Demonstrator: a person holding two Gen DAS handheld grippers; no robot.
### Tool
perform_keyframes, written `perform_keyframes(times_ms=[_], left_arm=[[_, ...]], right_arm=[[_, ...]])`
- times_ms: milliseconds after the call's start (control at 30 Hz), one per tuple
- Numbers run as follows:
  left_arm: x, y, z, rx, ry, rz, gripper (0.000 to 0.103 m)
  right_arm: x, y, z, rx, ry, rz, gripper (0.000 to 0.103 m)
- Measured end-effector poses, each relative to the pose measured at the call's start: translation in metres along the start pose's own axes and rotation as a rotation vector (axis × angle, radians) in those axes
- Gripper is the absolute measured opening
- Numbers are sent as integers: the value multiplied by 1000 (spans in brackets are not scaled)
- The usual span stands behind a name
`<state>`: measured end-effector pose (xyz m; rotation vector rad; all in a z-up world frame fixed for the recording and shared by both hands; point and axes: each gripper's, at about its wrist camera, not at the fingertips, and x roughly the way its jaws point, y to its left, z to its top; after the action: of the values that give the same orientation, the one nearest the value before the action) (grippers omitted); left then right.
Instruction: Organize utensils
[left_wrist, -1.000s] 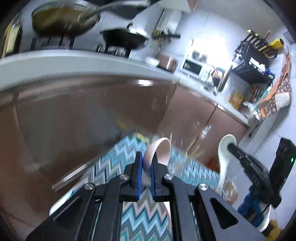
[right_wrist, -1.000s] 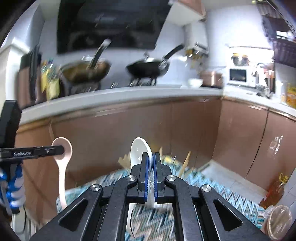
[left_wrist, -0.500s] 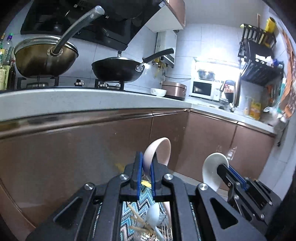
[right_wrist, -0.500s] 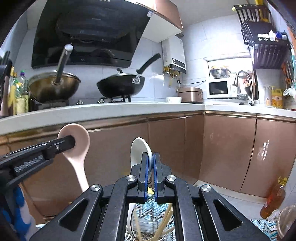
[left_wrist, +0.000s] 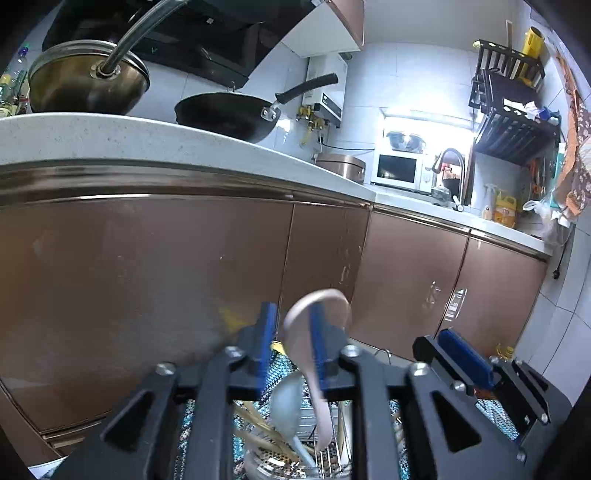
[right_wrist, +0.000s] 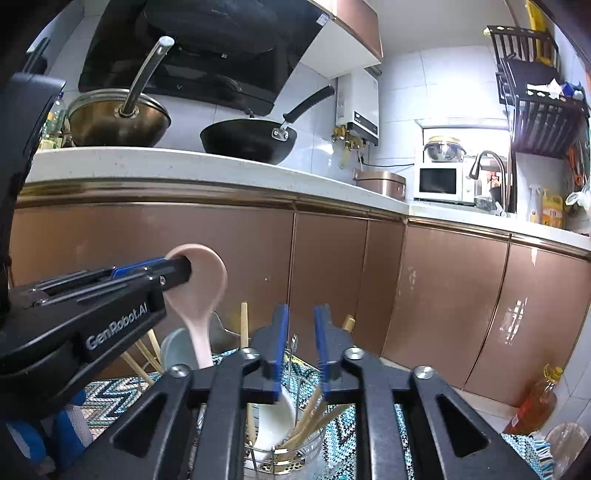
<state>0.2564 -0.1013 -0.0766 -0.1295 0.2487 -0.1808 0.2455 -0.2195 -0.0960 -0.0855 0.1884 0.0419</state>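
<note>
My left gripper (left_wrist: 291, 343) hangs over a wire utensil holder (left_wrist: 295, 461), its jaws opening. A pink spoon (left_wrist: 332, 306) stands loose and blurred between the blue pads, bowl up, handle pointing down into the holder. From the right wrist view, the left gripper (right_wrist: 184, 267) has the pink spoon (right_wrist: 203, 291) at its tip. My right gripper (right_wrist: 301, 343) is also opening, with nothing between its pads. Below it, a white spoon (right_wrist: 275, 417) rests in the holder (right_wrist: 295, 454) among wooden chopsticks (right_wrist: 310, 417). The right gripper (left_wrist: 454, 350) shows at the right of the left wrist view.
The holder stands on a blue zigzag mat (right_wrist: 110, 398) in front of brown cabinet doors (right_wrist: 332, 280). A grey spoon (right_wrist: 177, 350) also stands in the holder. Two woks (right_wrist: 247, 140) sit on the counter above. An oil bottle (right_wrist: 535, 402) stands on the floor at right.
Both grippers came down over the holder and their jaws parted. The white spoon left the right jaws and now lies in the holder. The pink spoon is loose between the left pads.
</note>
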Motion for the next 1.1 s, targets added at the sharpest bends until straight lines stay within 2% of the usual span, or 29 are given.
perform_keyframes(times_ms=[233, 367, 500, 733, 1000, 1100], left_arm=[[-52, 22, 26, -1, 17, -8, 40], [-92, 37, 43, 29, 47, -12, 51], [-128, 51, 56, 56, 62, -3, 60], [-175, 67, 62, 80, 78, 24, 62], [-209, 75, 60, 121, 71, 49, 64], [-221, 71, 60, 150, 65, 49, 64]], right_arm=[[-35, -1, 26, 6, -13, 15, 26], [-65, -4, 43, 22, 6, 16, 43], [-102, -12, 60, 67, 28, -1, 55], [-163, -26, 79, 104, 73, -73, 72], [-207, -30, 75, 101, 124, -135, 93], [-219, -31, 72, 100, 135, -150, 97]])
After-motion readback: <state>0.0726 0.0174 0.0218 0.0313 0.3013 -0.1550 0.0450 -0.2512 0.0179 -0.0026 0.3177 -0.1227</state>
